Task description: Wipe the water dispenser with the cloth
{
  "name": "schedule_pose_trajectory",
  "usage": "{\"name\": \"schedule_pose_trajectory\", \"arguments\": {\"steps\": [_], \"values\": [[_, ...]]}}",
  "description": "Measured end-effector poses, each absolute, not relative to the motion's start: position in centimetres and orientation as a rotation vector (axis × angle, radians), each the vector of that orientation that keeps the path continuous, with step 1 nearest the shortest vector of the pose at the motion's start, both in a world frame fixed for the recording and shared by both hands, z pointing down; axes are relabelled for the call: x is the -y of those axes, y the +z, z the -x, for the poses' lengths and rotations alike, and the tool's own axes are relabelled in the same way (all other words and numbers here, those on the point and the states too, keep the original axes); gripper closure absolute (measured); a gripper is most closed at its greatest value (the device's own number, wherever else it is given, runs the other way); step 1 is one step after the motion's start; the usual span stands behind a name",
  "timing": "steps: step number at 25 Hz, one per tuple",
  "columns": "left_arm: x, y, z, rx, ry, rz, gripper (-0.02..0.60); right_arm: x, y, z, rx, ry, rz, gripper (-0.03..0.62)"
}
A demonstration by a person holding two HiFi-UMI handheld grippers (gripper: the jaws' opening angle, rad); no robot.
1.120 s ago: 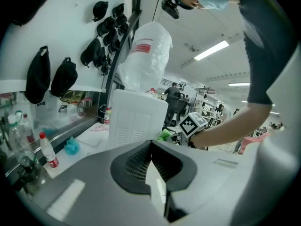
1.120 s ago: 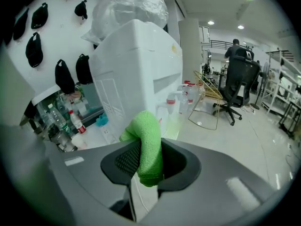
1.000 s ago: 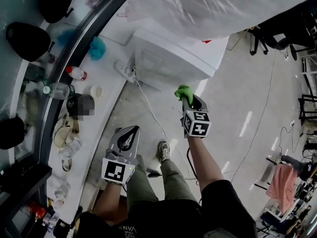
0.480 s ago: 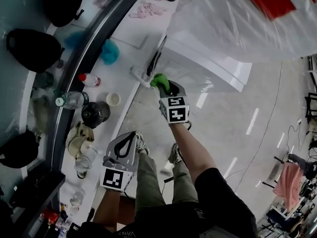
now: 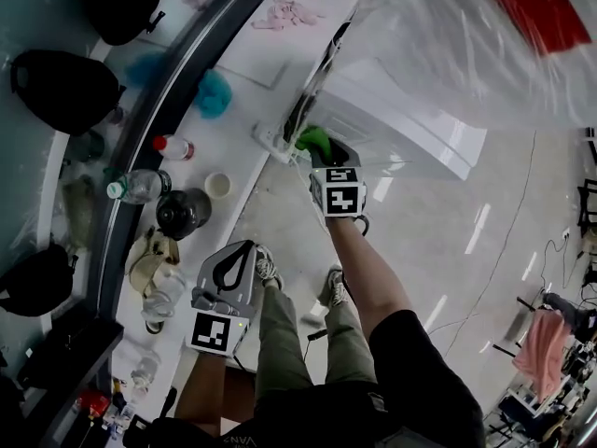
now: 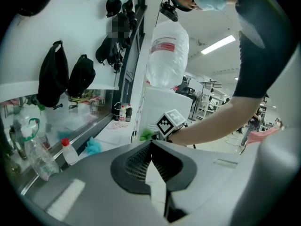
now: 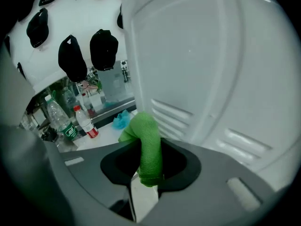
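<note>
Head view, right gripper (image 5: 328, 155) clamping cloth (image 5: 313, 139), edged nearer water dispenser (image 5: 401, 129), left gripper (image 5: 241, 252) closed

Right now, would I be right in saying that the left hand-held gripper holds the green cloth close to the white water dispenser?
Not quite: the right hand-held gripper holds the green cloth close to the white water dispenser, as the right gripper view shows. The left hand-held gripper is shut on nothing.

I see a glossy pale floor (image 5: 466, 278) filling the right of the head view. A white counter (image 5: 229, 124) runs up the left, with black bags (image 5: 61, 87) hanging at upper left.
</note>
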State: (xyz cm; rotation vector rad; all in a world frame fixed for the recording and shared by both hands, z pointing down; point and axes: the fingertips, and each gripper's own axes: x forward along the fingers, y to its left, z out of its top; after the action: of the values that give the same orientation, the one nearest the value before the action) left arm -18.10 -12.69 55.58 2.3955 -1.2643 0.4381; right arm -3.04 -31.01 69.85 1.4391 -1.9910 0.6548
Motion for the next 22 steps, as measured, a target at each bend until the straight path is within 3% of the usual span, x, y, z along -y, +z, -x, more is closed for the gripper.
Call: {"name": "schedule_pose_trajectory", "arguments": {"steps": [10,22], "values": [[11.4,55.5,10.9,1.227,0.382,-2.45,0.58,24.6,70.2,-9.6,1.874,0.662,-1.476,0.484],[10.5,55.5,4.1,1.157,0.372,-2.469,0.58,20.1,70.8,-17.7,1.799,0.684,-1.514,0.484]]}}
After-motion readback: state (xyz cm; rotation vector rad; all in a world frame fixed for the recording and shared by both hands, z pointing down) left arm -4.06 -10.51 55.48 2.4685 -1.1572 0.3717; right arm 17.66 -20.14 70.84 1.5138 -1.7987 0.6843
